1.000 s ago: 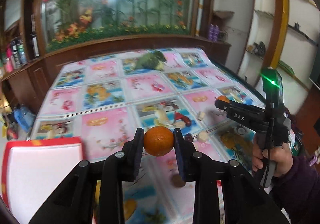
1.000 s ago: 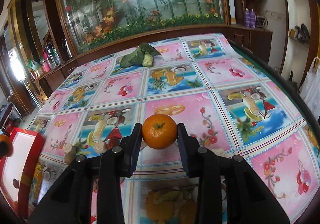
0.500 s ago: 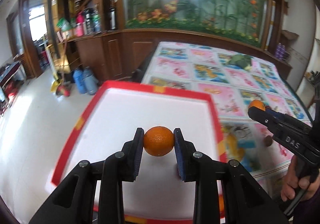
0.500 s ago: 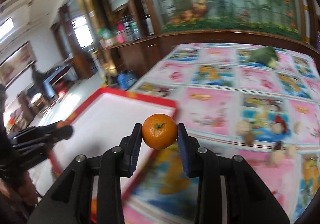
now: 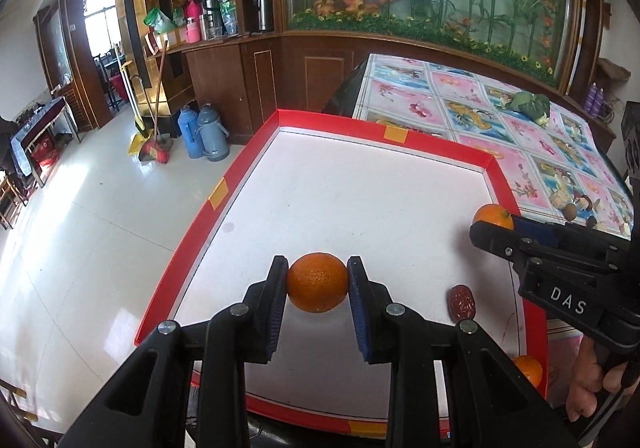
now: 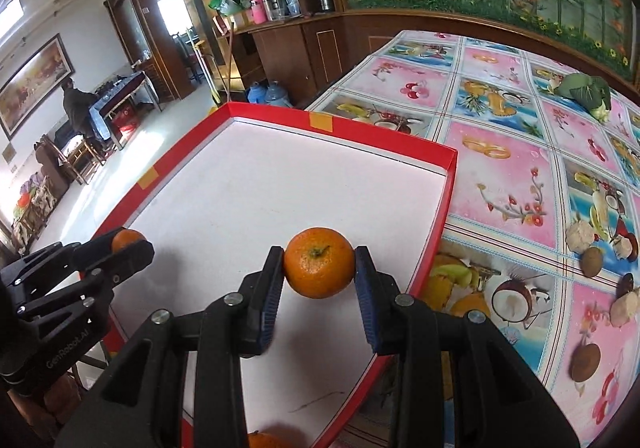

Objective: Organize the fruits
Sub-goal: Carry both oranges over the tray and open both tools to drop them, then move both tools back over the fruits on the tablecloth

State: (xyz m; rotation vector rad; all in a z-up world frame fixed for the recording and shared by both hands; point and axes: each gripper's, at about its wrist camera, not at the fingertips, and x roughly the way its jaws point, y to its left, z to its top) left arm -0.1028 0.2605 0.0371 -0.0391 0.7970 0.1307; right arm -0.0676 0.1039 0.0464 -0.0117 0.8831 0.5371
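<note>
While each gripper clamps its own orange, both hang over the white floor of the red-rimmed tray [image 5: 496,164]. Left gripper [image 5: 317,282] pinches one orange [image 5: 317,282]; right gripper [image 6: 319,268] pinches another orange [image 6: 319,268]. Right of the left gripper lies a red date [image 5: 461,302]. Beyond the tray, the desk [image 6: 500,152] carries a leafy vegetable [image 6: 586,90].

A table covered in a fruit-print cloth [image 6: 516,176] carries a red-rimmed white tray [image 6: 442,208] at its near corner. Farther off lie a leafy green vegetable [image 6: 586,90] and several small brown and pale pieces [image 6: 590,260], possibly nuts.
</note>
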